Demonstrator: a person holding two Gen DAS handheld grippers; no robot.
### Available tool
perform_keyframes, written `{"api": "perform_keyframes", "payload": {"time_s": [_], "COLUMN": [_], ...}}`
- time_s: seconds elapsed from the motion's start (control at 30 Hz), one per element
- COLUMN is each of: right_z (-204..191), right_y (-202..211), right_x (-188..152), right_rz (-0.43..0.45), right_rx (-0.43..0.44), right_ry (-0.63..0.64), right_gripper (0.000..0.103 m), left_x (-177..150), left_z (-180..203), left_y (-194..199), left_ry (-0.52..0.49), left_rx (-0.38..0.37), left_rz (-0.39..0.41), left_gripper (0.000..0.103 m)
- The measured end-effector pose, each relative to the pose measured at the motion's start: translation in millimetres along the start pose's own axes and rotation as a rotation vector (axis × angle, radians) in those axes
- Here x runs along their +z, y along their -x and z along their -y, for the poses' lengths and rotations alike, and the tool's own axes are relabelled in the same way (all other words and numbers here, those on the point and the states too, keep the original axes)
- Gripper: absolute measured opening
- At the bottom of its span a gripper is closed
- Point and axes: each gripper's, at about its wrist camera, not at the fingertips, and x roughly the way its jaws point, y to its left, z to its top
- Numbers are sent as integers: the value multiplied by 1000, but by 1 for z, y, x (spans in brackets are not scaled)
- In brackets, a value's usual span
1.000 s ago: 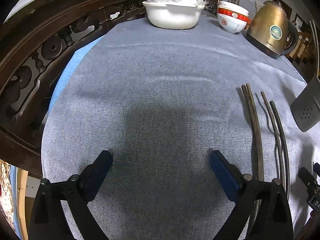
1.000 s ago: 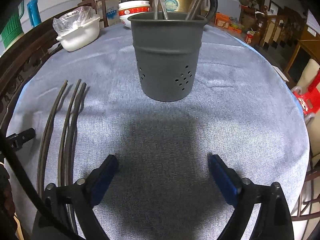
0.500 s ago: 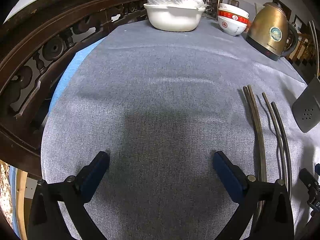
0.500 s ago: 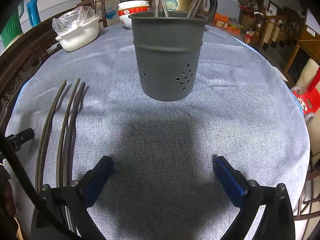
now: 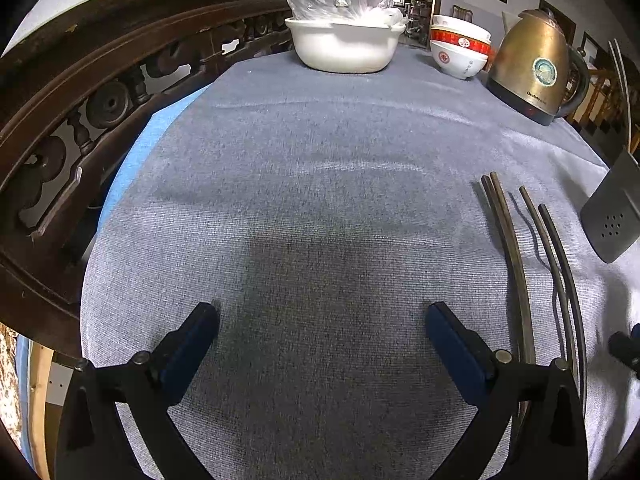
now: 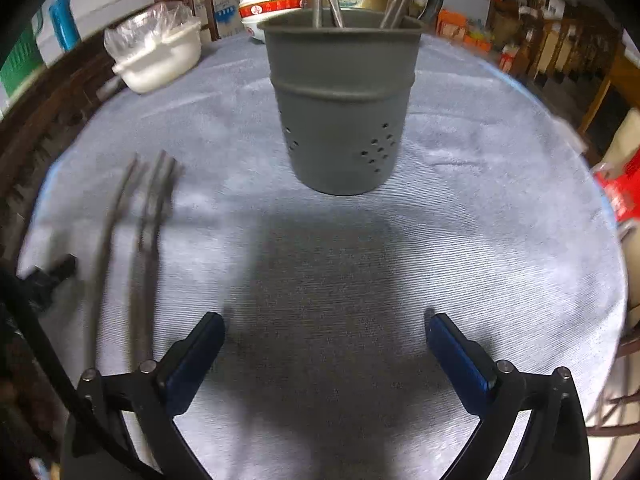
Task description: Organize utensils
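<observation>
Several dark chopsticks (image 5: 516, 264) lie side by side on the grey cloth, right of my left gripper (image 5: 322, 316), which is open over bare cloth with nothing between its fingers. In the right wrist view the same chopsticks (image 6: 146, 236) lie at the left, blurred. A grey perforated utensil holder (image 6: 342, 120) stands upright ahead of my right gripper (image 6: 324, 328), with chopsticks and metal utensils standing in it. My right gripper is open and empty. A corner of the holder (image 5: 614, 216) shows at the right edge of the left wrist view.
A white dish under a plastic bag (image 5: 344, 44), stacked red and white bowls (image 5: 460, 54) and a brass kettle (image 5: 536, 76) stand at the far side. A carved wooden chair back (image 5: 80, 120) curves along the table's left edge. The other gripper's tip (image 6: 52, 276) shows at the left.
The right gripper's fingers have spread a little wider. Both views have tilted slightly, and the right wrist view is now blurred at its left side. The chopsticks and holder have not moved.
</observation>
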Motion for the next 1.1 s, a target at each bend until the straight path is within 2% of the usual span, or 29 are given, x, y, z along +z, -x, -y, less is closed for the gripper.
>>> {"api": "perform_keyframes", "payload": {"time_s": [0.13,0.23,0.3,0.33,0.37,0.4,0.53,0.63,0.73,0.9,0.97,1.0,1.1], "right_z": [-14,-28,-37,-41,-45,-50,-64,-70,-74,-62,-57,-55,-55], "right_y": [16,16,10,4,-1,-6,-25,-30,-32,-37,-38,-38,-42], "right_x": [17,30,39,43,46,47,49,46,48,46,45,46,48], "right_rz": [0,-30,-63,-84,-105,-123,-188,-187,-204,-227,-233,-235,-232], "right_rx": [116,198,236,250,260,266,279,263,250,230,236,241,249], "right_ry": [1,12,16,18,20,22,30,46,41,30,17,16,24], "right_gripper": [91,78,56,50,42,40,39,33,10,8,9,9,9], "left_x": [-1,-1,-1,-1,-1,-1,-1,-1,-1,1,6,11,24], "left_z": [0,0,-1,-1,0,0,-1,-1,-1,0,1,2,7], "left_y": [1,1,1,1,1,2,2,2,3,3,2,1,7], "left_ry": [2,1,1,0,0,0,0,0,0,-5,-16,-22,-12], "left_rx": [0,-1,-2,-3,-3,-3,-4,-4,-5,-6,-18,-36,-139], "left_rz": [4,5,6,6,7,7,8,9,9,2,-42,-92,-156], "left_gripper": [103,103,103,103,103,103,103,103,103,103,103,103,88]}}
